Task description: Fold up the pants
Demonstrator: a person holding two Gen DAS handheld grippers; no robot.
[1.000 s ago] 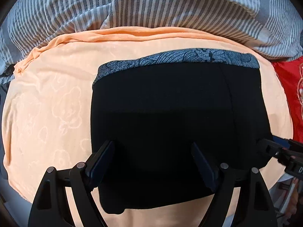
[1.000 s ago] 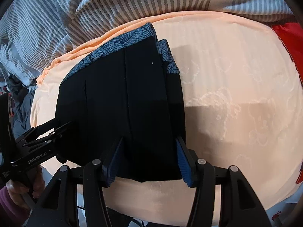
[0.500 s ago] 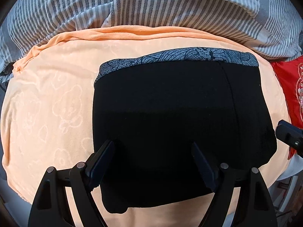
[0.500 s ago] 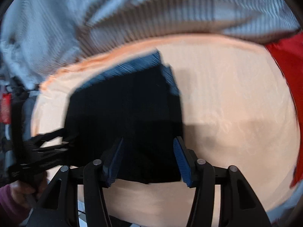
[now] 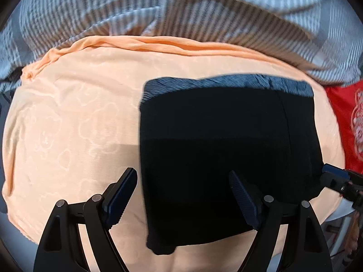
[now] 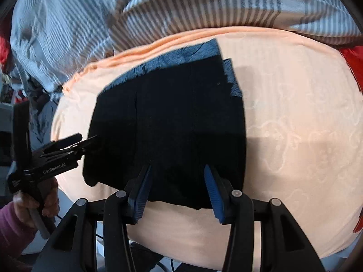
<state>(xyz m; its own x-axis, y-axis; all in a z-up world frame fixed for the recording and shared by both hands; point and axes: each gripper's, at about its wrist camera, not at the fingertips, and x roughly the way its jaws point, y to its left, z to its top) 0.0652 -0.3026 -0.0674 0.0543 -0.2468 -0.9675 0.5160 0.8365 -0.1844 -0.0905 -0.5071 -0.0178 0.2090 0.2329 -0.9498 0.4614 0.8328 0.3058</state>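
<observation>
the only legible lettering is "genrobot.ai", printed in white along the black body of the left gripper [image 6: 90, 141], seen from the right wrist view at the left edge of the orange blanket [image 6: 295, 136]. a smaller white mark sits further back on the same body, too small to read.
</observation>
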